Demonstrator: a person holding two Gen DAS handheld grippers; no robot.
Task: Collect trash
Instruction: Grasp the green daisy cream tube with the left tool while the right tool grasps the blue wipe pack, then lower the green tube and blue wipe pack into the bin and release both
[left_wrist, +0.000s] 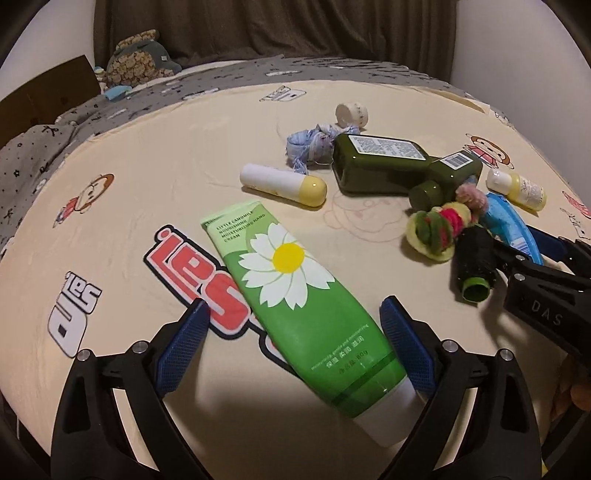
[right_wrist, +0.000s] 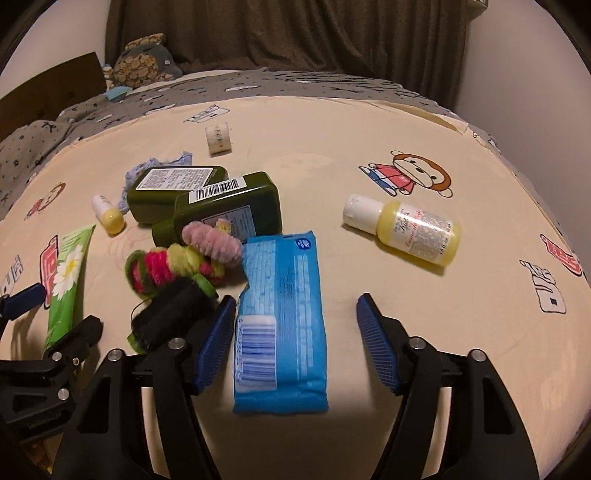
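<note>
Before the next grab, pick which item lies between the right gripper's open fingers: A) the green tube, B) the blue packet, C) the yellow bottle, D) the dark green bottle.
B: the blue packet lies lengthwise between the right gripper's spread fingers, while the yellow bottle sits well beyond them.

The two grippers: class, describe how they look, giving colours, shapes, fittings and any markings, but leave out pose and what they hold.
Both the left gripper and the right gripper have black, angular plastic arms with cut-out openings and round silver bolt heads at the joints. Each finger ends in a flat blue pad with a fine grid texture. The left wrist view shows pale letters "DAS" on the right gripper's black body. No cables or sleeves are visible.
</note>
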